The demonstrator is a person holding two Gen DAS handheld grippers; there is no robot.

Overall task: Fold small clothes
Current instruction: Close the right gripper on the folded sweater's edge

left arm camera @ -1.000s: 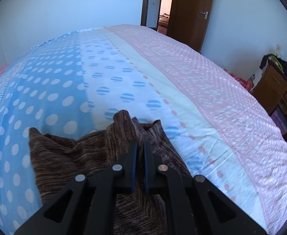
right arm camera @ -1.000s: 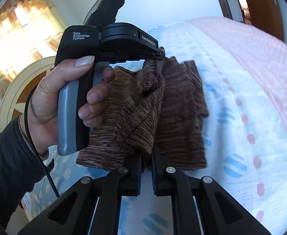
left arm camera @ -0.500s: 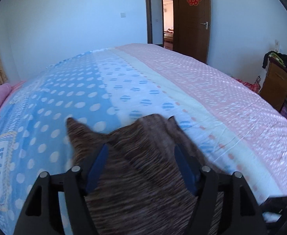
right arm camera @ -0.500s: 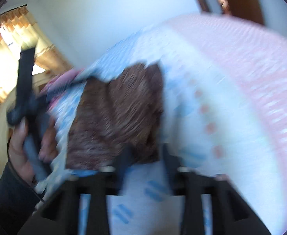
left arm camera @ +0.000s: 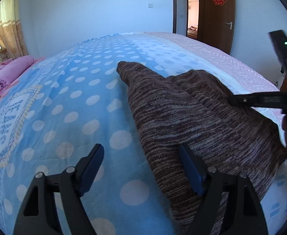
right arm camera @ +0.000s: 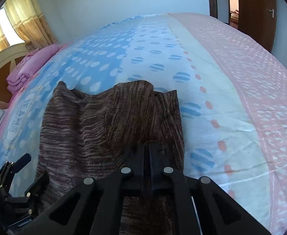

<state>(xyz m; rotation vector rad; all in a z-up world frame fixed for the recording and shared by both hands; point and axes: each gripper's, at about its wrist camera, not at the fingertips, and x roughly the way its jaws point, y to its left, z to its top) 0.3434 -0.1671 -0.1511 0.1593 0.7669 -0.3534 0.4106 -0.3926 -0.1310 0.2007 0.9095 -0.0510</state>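
**One-sided hold may skew the fold**

The brown knit garment (right arm camera: 108, 129) lies on the bed (right arm camera: 231, 62). The right gripper (right arm camera: 148, 148) pinches its near edge; the left gripper (left arm camera: 141, 166) gapes, jaws spread. Pulling could drag it crooked.

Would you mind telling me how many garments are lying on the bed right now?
1: the brown knit garment on the blue dotted bedspread, pinched by the right gripper; more could be hidden beneath.

Pale blue walls (left arm camera: 96, 9), brown door (left arm camera: 219, 15) (ajar), curtained window (right arm camera: 19, 21), polka-dot bedspread (left arm camera: 68, 101), sunlit.
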